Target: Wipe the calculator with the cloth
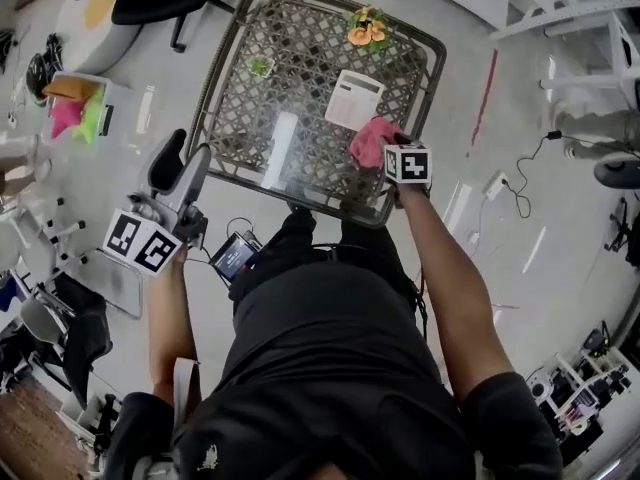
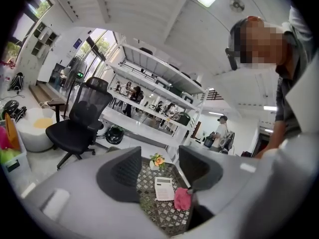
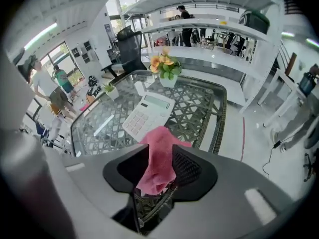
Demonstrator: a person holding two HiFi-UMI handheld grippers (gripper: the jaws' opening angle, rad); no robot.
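A white calculator (image 1: 353, 99) with a pale display strip and rows of light keys is laid flat, face up, on the glass top of a lattice table (image 1: 300, 48), towards its right side. A pink cloth (image 1: 372, 141) is seen crumpled just beside the calculator's near corner, above the table's front right edge. It is bunched between the slightly parted jaws of the right gripper (image 3: 159, 156), its folds hanging loosely.

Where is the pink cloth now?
In the head view, the pink cloth is at the table's right near edge, between the jaws of the right gripper, beside the calculator.
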